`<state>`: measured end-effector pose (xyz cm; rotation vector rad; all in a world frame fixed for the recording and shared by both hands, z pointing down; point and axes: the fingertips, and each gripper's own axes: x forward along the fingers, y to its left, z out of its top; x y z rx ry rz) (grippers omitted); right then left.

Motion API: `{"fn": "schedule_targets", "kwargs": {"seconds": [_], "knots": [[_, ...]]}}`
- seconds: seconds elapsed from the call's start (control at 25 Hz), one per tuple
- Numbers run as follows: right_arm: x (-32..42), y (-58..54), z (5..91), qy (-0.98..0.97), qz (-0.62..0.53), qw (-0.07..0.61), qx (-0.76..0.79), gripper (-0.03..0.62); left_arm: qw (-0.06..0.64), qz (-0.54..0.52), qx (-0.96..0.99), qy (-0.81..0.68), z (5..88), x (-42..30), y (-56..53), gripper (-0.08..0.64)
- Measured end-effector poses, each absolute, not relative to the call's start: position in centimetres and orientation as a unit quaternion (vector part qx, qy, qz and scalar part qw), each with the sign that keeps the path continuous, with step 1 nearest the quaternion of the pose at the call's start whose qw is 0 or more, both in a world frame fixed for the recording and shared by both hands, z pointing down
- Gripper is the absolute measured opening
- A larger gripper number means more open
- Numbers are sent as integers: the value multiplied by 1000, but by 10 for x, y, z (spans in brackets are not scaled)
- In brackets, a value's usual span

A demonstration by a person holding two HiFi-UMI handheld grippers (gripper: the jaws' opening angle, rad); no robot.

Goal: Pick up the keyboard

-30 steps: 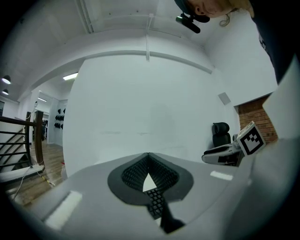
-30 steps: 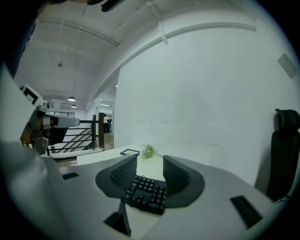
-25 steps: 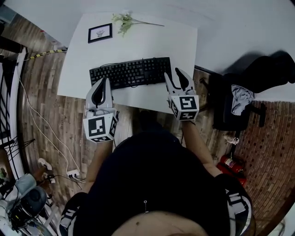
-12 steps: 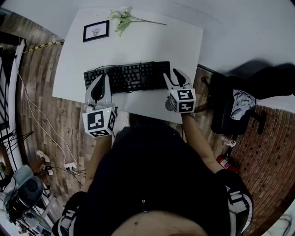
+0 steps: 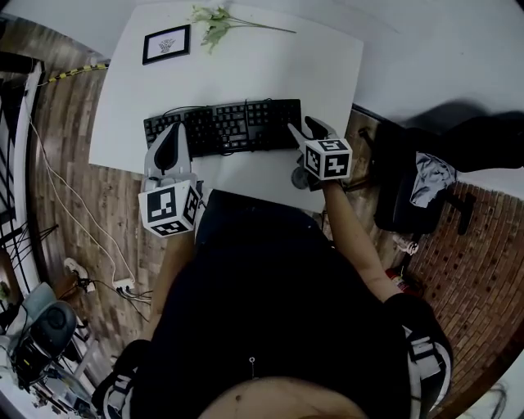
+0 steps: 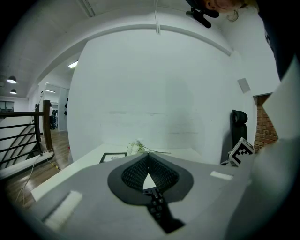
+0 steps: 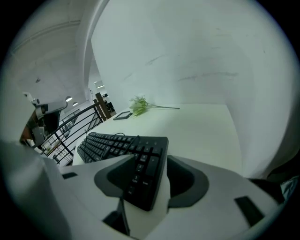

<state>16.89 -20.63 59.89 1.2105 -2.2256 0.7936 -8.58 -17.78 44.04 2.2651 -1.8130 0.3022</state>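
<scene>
Two grippers are in front of me, and both sit closer to the keyboard [image 5: 229,127] than they did a second ago. The keyboard lies flat on the white table [image 5: 246,74], lengthwise from left to right, a little nearer than the table's middle. It holds the same spot on the table as before; only my head camera has shifted.

The right gripper [image 5: 307,129] has come down and tipped more steeply, so its marker cube now hides most of its body from above. A second ago it hung over the table's near edge, just near of the keyboard's right end. Now that end stands between its jaws. In the right gripper view the jaws are apart and opening wider, with the keyboard's right end [image 7: 140,154] reaching in between them. A strip of white table shows between the keys and the right-hand jaw, so there is no grip.

The left gripper [image 5: 174,128] has crept forward and lower. Its tips now lie over the near-left part of the keyboard, where earlier they stopped short at its near edge. Its jaws are pressed together on nothing, as they were before, and the left gripper view shows only a sliver of black keys below the meeting pads.

The picture frame [image 5: 166,43] and the flower sprig [image 5: 214,23] stay at the table's far side.
</scene>
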Motion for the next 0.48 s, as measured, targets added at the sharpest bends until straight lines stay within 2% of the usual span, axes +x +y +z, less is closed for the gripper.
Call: {"fn": "schedule_targets", "kwargs": {"seconds": [0.48], "knots": [[170, -206, 626, -785, 391, 230, 422, 207, 126, 120, 773, -610, 445, -100, -189, 11]]}}
